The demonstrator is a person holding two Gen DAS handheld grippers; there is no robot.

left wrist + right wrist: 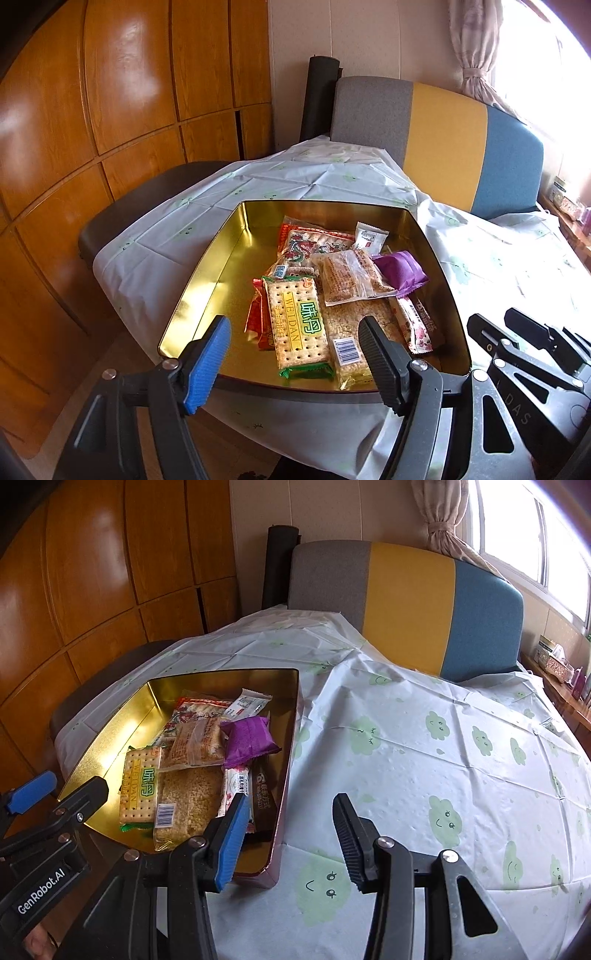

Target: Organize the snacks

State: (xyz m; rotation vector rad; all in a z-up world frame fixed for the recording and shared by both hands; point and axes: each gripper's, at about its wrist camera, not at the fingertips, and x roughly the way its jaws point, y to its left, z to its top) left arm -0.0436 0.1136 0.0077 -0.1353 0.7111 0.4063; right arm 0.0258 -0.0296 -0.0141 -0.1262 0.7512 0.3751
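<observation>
Gold-lined rectangular metal tin (221, 258) on cloud-print-covered bench (424, 760), snack packets (295, 317) inside. Left gripper (295, 341) fingers wide, empty, above tin. Right gripper (291, 830) fingers wide, empty, beside tin.

Open gold tin (207, 273) — wrapped snacks (332, 288) piled inside.

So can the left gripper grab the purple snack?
Probably yes. The left gripper is open over the tin's near edge, and the purple snack lies on top of the pile with nothing covering it. It only needs to move forward and right.
</observation>
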